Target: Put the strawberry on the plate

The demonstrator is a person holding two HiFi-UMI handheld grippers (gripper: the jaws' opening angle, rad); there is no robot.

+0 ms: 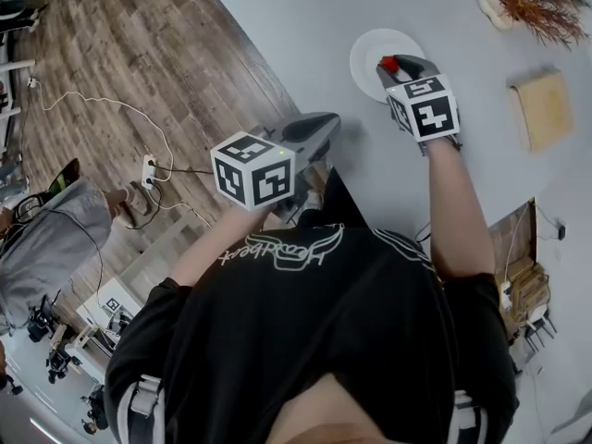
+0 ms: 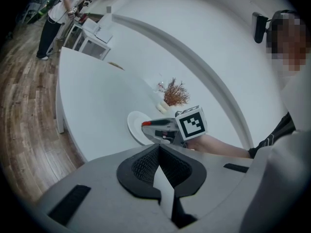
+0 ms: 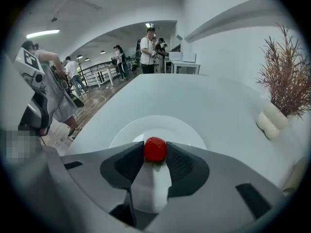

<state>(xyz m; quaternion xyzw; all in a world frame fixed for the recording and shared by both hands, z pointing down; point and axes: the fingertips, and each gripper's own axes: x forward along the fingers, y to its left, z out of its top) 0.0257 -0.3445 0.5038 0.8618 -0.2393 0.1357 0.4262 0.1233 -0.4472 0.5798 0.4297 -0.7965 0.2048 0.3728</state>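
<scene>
1. Left claw (image 2: 159, 152): clenched on nothing, pads met at the tips. It is held over the near edge of the worktop (image 1: 296, 26), pointed towards the plate but well short of it. It is judged to be parked there so that the way is left free for the other arm.
2. Right claw (image 3: 155, 152): clamped on the strawberry (image 3: 155, 149), which is pinched at the very tips and tilted downward. The fruit is carried above the near part of the plate (image 3: 180, 127), not yet resting on it. This is judged to be the last stage before lowering and release.
3. Plate: white, round and bare, set a little in from the near edge. Nothing is found between fruit and dish.
4. Tan square block (image 1: 543, 109): laid towards the right edge, well apart from the plate and no hindrance.
5. Dried plant (image 1: 532, 3) in a pale vase (image 1: 495, 9): stood by the far edge, clear of the working area.
6. Floor beyond the worktop: a power strip (image 1: 148, 167) and trailing cables are noted, with people standing far off.
</scene>
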